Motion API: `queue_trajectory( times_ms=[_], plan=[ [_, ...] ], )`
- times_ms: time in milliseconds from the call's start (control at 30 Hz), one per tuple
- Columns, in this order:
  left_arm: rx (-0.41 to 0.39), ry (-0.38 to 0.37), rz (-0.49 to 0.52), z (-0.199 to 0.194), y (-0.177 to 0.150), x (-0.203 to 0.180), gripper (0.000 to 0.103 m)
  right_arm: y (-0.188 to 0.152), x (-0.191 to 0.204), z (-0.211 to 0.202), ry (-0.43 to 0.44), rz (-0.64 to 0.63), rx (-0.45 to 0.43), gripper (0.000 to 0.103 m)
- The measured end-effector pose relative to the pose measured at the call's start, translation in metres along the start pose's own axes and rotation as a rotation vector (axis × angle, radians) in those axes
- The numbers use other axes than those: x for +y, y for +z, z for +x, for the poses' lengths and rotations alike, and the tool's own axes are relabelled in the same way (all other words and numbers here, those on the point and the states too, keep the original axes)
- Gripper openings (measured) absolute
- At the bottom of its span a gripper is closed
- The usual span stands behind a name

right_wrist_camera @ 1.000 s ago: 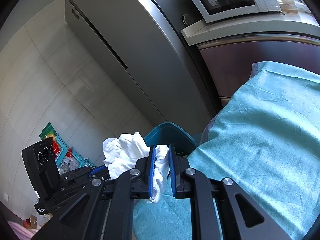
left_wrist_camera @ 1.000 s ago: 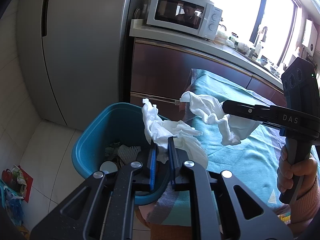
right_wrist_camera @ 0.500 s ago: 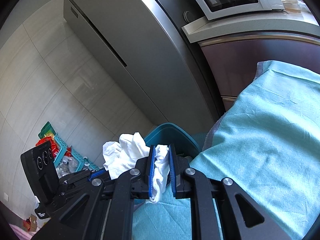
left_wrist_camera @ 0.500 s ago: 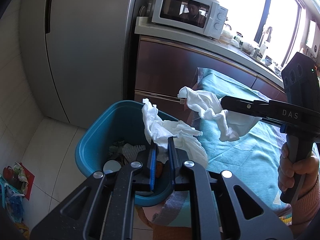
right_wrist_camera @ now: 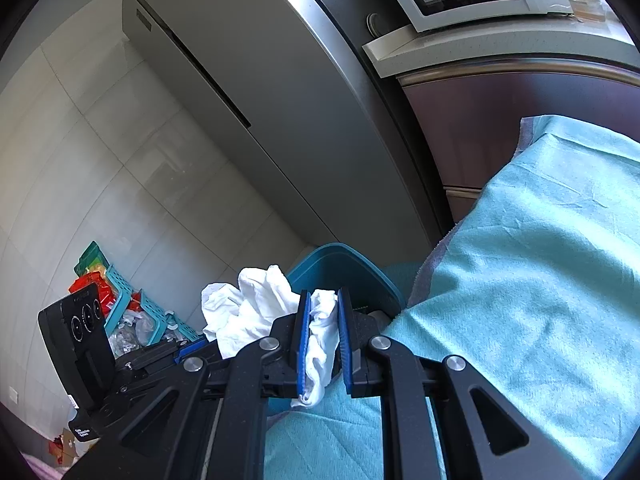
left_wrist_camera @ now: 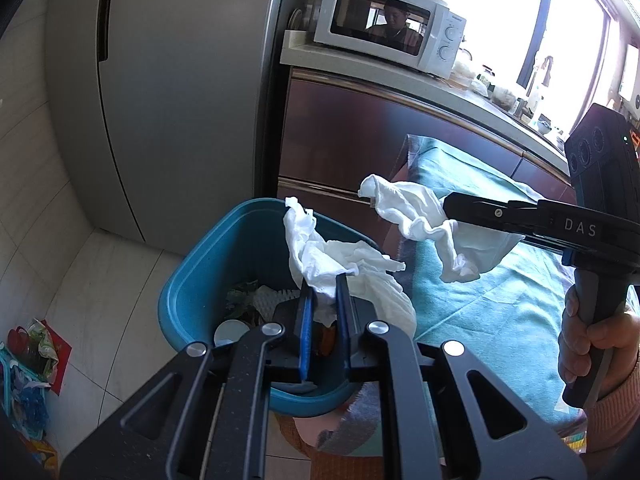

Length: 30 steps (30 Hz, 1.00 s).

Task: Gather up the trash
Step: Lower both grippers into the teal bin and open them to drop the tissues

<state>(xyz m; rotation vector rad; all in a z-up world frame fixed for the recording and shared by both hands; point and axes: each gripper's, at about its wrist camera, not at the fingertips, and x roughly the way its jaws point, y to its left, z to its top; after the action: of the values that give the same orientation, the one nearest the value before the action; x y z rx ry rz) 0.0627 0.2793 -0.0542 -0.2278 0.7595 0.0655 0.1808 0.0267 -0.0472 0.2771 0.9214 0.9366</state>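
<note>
My left gripper [left_wrist_camera: 324, 284] is shut on a crumpled white tissue [left_wrist_camera: 340, 260] and holds it over the near rim of the blue trash bin [left_wrist_camera: 208, 264], which holds several scraps. My right gripper [right_wrist_camera: 322, 300] is shut on a second white tissue [right_wrist_camera: 320, 336]. In the left wrist view that tissue [left_wrist_camera: 416, 216] hangs from the right gripper [left_wrist_camera: 448, 208] just right of the bin, above the teal tablecloth [left_wrist_camera: 480, 312]. In the right wrist view the bin [right_wrist_camera: 344, 272] sits just ahead, past the cloth edge, and the left gripper's tissue [right_wrist_camera: 248, 308] shows to the left.
A steel fridge [left_wrist_camera: 180, 92] stands behind the bin. A white microwave [left_wrist_camera: 388, 28] sits on the counter above brown cabinets [left_wrist_camera: 360, 140]. A basket of clutter [right_wrist_camera: 132, 312] lies on the tiled floor to the left. The teal cloth [right_wrist_camera: 540, 280] covers the table at right.
Both grippers, each still holding its tissue, have moved slightly towards the bin. The right gripper's tissue has moved a little higher and closer to the bin.
</note>
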Motion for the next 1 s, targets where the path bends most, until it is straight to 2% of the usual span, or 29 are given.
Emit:
queue_trajectory(
  times_ms=[533,1000],
  plan=[
    [0.032,0.033,-0.024,0.018,-0.002,0.011,0.011,0.002,0.009,0.017,-0.031,-0.009,0.025,0.012],
    [0.084,0.046,-0.065,0.036,0.001,0.019,0.012,0.001,0.021,0.051,-0.107,-0.02,0.069,0.013]
  ],
)
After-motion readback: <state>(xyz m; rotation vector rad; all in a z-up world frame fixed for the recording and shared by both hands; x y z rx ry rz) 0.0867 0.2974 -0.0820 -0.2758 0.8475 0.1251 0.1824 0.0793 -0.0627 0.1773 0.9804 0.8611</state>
